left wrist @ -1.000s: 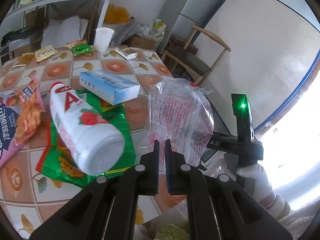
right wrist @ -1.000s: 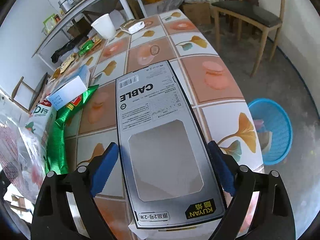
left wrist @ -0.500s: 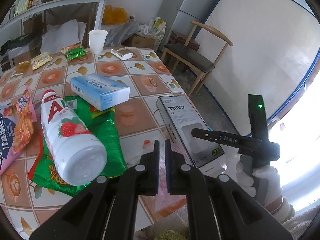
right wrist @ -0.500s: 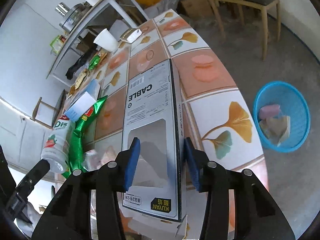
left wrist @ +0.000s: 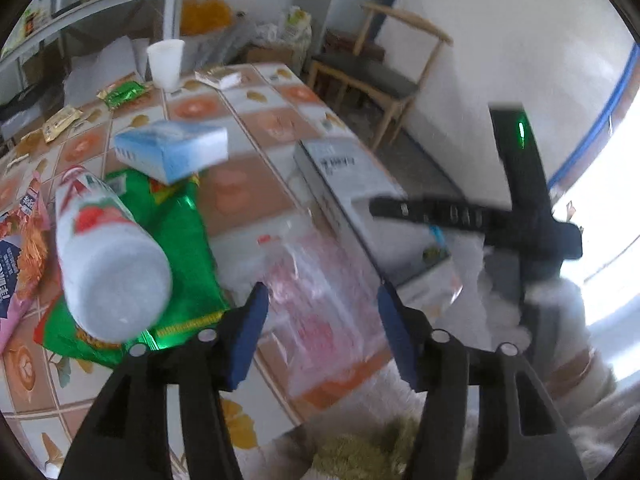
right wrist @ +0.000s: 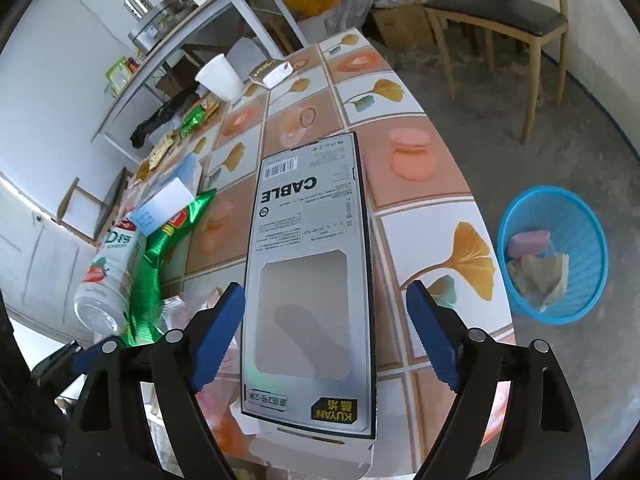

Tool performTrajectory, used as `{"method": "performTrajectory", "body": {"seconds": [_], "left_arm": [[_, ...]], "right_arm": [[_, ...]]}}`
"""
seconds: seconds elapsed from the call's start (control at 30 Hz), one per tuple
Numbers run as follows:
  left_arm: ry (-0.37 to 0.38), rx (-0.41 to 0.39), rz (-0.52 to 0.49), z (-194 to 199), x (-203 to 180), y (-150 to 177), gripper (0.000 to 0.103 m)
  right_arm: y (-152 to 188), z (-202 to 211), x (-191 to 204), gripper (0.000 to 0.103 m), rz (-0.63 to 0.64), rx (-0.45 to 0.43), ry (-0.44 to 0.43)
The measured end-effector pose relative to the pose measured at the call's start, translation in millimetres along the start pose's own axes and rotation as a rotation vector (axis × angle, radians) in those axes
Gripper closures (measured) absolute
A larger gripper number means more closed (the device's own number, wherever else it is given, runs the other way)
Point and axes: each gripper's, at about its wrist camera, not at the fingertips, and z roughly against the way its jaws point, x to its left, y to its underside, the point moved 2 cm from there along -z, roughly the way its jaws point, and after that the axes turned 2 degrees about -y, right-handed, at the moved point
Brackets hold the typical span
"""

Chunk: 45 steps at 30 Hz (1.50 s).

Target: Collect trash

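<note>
A clear plastic wrapper with pink print (left wrist: 320, 300) lies on the tiled table's near edge, between the open fingers of my left gripper (left wrist: 320, 328). A grey "CABLE" box (right wrist: 312, 260) lies flat on the table; it also shows in the left wrist view (left wrist: 352, 184). My right gripper (right wrist: 324, 332) is open with its fingers on either side of the box's near end, not touching. A blue trash basket (right wrist: 588, 280) with some trash in it stands on the floor to the right.
A white strawberry-drink bottle (left wrist: 108, 256) lies on a green snack bag (left wrist: 180, 248). A blue-white box (left wrist: 172, 150), a white cup (left wrist: 166, 62), small packets (left wrist: 120, 92) and a wooden chair (right wrist: 504, 20) are farther off.
My left gripper lowered the clear wrapper onto the table and opened, letting it go. My right gripper narrowed around the CABLE box and then opened wide again.
</note>
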Motion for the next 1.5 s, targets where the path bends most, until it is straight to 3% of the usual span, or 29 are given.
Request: {"method": "performTrajectory", "body": {"seconds": [0.1, 0.27, 0.37, 0.53, 0.73, 0.97, 1.2, 1.33, 1.5], "left_arm": [[0.004, 0.022, -0.068, -7, -14, 12, 0.044], [-0.063, 0.008, -0.298, -15, -38, 30, 0.043], [-0.124, 0.038, -0.346, -28, -39, 36, 0.043], [-0.161, 0.039, -0.355, -40, -31, 37, 0.044], [-0.146, 0.028, -0.341, -41, -23, 37, 0.065], [-0.137, 0.003, -0.298, -37, -13, 31, 0.08], [-0.144, -0.013, -0.253, -32, -7, 27, 0.084], [-0.148, -0.015, -0.243, -30, -6, 26, 0.085], [-0.149, -0.02, -0.239, -27, -7, 27, 0.085]], "right_arm": [[1, -4, 2, 0.022, 0.006, 0.016, 0.006], [0, -7, 5, 0.021, 0.016, 0.033, 0.019], [-1, -9, 6, 0.021, 0.018, 0.04, 0.022], [-1, -13, 14, 0.017, 0.035, 0.054, 0.037], [0, -19, 24, 0.013, 0.069, 0.061, 0.078], [-1, -24, 30, 0.013, 0.087, 0.074, 0.107], [0, -27, 35, 0.013, 0.096, 0.066, 0.142], [-2, -25, 33, 0.028, 0.097, 0.06, 0.178], [-3, -25, 31, 0.028, 0.083, 0.06, 0.165]]}}
